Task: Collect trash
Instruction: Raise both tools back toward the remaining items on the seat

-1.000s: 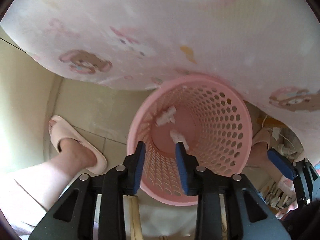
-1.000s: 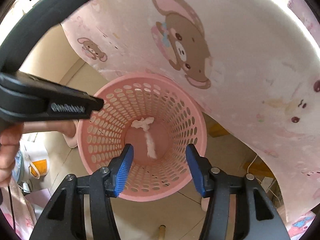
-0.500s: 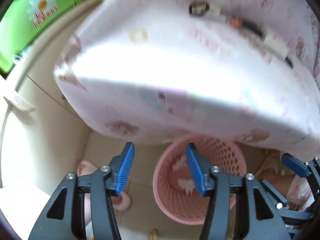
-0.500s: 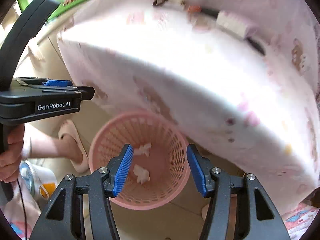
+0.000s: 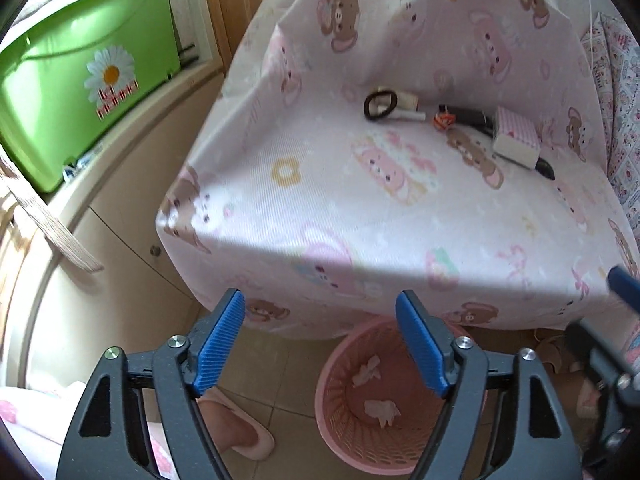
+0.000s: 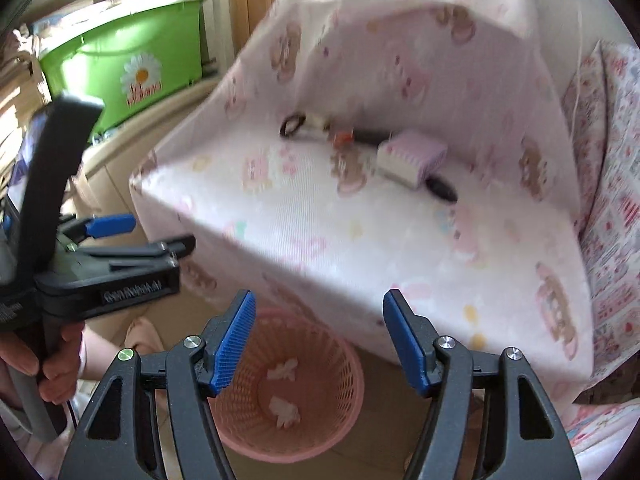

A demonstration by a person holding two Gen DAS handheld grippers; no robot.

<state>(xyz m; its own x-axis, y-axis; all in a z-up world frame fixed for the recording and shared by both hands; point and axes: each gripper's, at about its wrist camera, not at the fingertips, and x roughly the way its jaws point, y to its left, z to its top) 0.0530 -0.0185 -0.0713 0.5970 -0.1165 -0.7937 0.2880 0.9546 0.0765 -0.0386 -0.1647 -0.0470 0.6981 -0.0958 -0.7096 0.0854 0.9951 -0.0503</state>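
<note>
Left gripper (image 5: 320, 344): 2 blue pads set wide apart, jaws just opening further, nothing between them, touching nothing.

Right gripper (image 6: 318, 344): 2 blue pads likewise wide apart, jaws just opening further, empty, touching nothing. In its view the left tool is seen side-on at the left edge, gripped by a hand (image 6: 44, 364).

Pink basket (image 5: 380, 396): perforated, upright on the tiled floor, just below the near edge of the covered surface. Contents: 2 crumpled white tissues (image 5: 382, 410) lying on its bottom, apart from each other.

Slipper (image 5: 244, 428): pale pink, on a foot, on the floor left of the basket.

Pink cartoon-print cloth (image 5: 360, 208): draped over a raised flat surface. Along its far edge lie 1 black hair tie (image 5: 380, 105), 1 small orange item, 1 black-handled brush (image 5: 516, 138) with a pink-striped head.

Green tub (image 5: 80, 76): daisy sticker, on the ledge at far left.
</note>
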